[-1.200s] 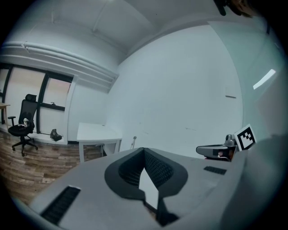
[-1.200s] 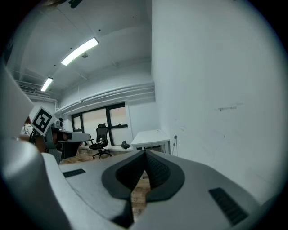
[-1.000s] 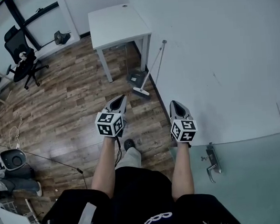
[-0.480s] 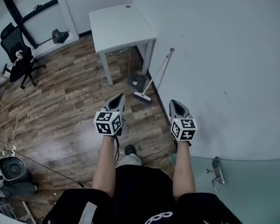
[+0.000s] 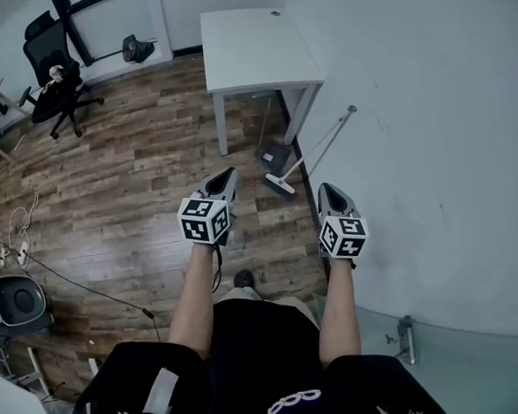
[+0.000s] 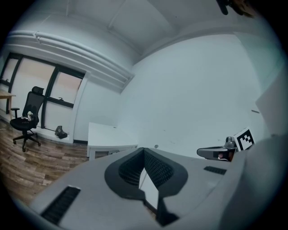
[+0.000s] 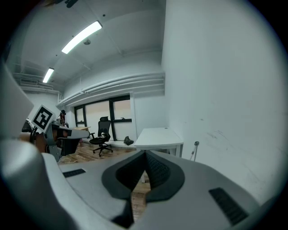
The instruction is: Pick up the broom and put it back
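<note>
Broom (image 5: 317, 149): 1 | dustpan (image 5: 273, 157): 1 | table (image 5: 257, 47): 1 | chair (image 5: 55, 79): 1

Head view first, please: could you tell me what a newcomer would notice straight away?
The left gripper and right gripper, both shut and empty, are held out side by side mid-frame. Just beyond them a broom leans against the wall beside a dustpan, next to a white table.

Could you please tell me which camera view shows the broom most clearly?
The head view: the whole broom shows, head on the floor, handle leaning against the white wall beside the table. The right gripper view catches only the handle's top end; the left gripper view shows at most its tip.
</note>
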### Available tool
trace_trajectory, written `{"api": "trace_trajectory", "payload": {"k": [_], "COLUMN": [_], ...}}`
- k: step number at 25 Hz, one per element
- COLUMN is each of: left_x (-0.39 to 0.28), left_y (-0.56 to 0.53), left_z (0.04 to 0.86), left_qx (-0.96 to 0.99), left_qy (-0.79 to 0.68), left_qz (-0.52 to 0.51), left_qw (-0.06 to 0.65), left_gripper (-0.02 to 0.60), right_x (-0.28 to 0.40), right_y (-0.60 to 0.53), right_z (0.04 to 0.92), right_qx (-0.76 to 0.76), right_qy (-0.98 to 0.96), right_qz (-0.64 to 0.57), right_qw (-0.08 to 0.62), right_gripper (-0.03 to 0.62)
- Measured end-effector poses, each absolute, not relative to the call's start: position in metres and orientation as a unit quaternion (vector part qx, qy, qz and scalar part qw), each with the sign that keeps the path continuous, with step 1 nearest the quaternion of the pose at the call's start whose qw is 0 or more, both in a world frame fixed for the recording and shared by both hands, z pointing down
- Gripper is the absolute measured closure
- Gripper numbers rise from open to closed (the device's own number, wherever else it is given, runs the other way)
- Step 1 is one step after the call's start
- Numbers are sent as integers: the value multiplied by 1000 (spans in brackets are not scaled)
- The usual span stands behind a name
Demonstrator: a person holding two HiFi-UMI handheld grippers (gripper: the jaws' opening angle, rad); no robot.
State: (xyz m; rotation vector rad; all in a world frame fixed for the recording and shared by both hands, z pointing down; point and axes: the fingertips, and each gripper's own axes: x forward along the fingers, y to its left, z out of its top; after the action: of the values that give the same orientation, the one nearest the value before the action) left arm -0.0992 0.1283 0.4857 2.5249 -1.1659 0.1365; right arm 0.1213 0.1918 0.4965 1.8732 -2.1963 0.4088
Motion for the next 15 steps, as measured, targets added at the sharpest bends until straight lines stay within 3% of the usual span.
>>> {"api": "trace_trajectory", "payload": {"k": [15], "left_x": [-94], "left_y": [88], "left_z": [491], "left_qx": [899], "left_qy": [-403], "left_qz": [70], "left_qw": [159], "left_gripper": [571], "right_x": [135], "right_y": [142], "right_z": [511], "right_qx": [649], "right_qy": [-739], "right_qz": [154], "right_qw": [94], "right_gripper": [569]}}
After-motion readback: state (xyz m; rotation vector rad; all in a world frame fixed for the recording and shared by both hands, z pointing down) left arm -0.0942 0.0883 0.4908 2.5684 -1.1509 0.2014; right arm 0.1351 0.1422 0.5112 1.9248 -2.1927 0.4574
